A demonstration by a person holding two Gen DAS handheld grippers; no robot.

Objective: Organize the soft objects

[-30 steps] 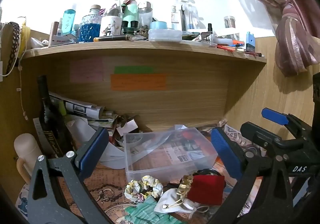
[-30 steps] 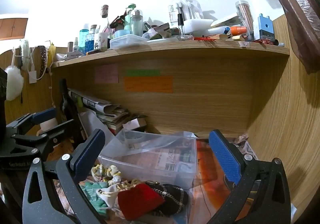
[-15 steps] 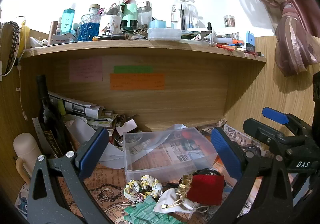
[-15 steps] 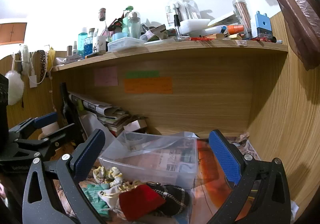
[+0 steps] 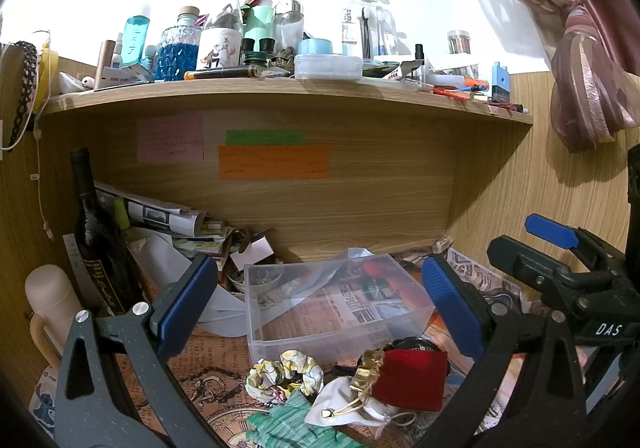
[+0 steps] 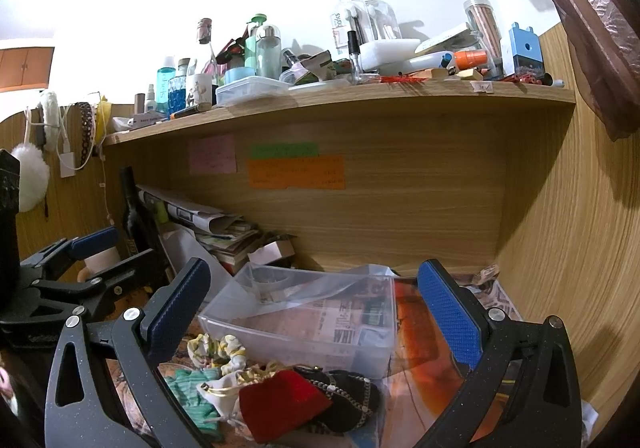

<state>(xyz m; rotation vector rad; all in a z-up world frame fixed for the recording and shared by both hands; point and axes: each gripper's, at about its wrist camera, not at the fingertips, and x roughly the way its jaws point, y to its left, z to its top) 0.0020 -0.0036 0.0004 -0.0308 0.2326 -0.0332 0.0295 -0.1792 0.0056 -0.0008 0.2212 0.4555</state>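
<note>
Both tools stand with their blue pads wide apart, holding nothing: the left tool [image 5: 316, 300] and the right tool [image 6: 314, 306] frame a clear plastic bin [image 5: 332, 304] on the paper-covered surface [image 5: 208, 360]. The soft objects lie in a heap just in front of the bin: a floral scrunchie [image 5: 284, 370], a green knit cloth [image 5: 292, 424], a white drawstring pouch [image 5: 344, 404] and a red pouch [image 5: 412, 378], with a black chain-trimmed pouch [image 6: 348, 396] touching the red one. A dark wine bottle [image 5: 98, 248] and stacked papers [image 5: 168, 224] crowd the left corner under the cluttered shelf [image 5: 280, 92].
</note>
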